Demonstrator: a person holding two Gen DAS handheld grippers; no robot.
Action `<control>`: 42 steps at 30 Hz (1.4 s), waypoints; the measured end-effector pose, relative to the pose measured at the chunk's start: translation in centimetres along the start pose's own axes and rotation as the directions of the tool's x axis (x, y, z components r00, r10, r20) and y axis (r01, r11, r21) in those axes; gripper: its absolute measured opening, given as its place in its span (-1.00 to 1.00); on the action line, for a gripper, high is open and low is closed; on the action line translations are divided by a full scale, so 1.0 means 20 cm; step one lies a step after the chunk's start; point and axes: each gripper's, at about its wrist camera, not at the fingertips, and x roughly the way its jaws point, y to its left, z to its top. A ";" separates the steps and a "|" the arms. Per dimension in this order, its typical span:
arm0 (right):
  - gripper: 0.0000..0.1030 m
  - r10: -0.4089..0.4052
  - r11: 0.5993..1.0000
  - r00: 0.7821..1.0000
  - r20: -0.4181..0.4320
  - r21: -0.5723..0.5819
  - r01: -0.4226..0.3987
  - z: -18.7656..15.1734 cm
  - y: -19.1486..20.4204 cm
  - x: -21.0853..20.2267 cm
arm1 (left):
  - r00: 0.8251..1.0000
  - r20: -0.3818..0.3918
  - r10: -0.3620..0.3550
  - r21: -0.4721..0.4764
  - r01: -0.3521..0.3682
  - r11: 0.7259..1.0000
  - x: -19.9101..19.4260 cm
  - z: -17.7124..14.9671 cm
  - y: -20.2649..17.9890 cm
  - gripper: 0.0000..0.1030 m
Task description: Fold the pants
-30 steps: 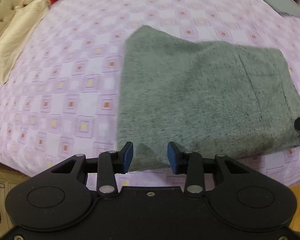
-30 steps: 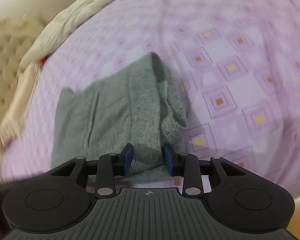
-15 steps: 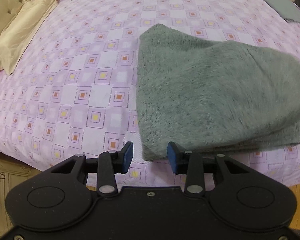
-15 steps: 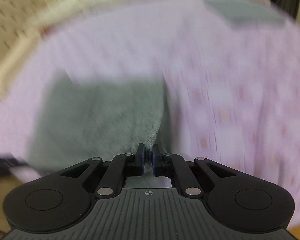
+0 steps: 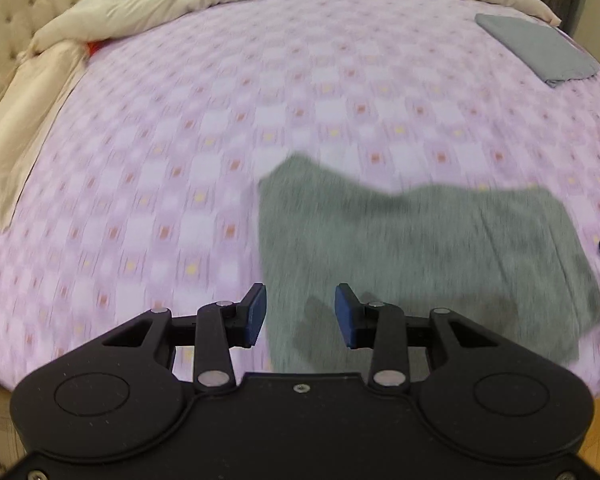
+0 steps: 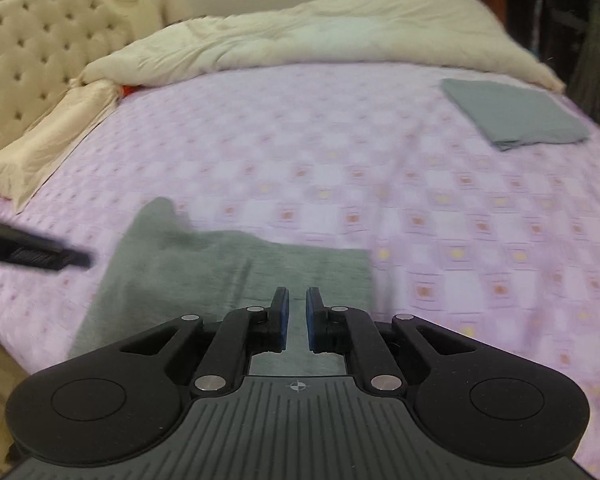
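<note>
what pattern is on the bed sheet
Pale purple sheet with a grid of small orange and yellow squares, clearest in the right wrist view.

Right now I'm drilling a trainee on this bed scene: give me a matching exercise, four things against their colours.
Things:
1. pants
2. bedsheet
3. duvet
4. folded cloth

Colours:
A. cream
B. flat blue-grey
C. fuzzy grey-green
D. lilac with small squares

Pairs: 1-C, 2-D, 3-A, 4-B
</note>
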 end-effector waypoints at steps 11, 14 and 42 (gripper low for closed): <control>-0.81 -0.042 0.995 0.985 -0.166 0.080 0.056 0.02 0.06 0.27 | 0.988 -0.105 -0.114 0.085 0.123 0.989 0.39 0.32 -0.10 -0.10; -0.82 -0.071 0.988 0.978 -0.195 0.118 0.096 -0.01 0.03 0.30 | 0.988 -0.120 -0.099 0.082 0.109 0.991 0.49 0.39 -0.08 -0.10; -0.54 -0.159 0.974 0.974 -0.161 -0.187 0.128 -0.17 0.12 0.20 | 0.963 -0.265 -0.048 0.163 0.094 0.982 0.34 -0.36 0.09 -0.02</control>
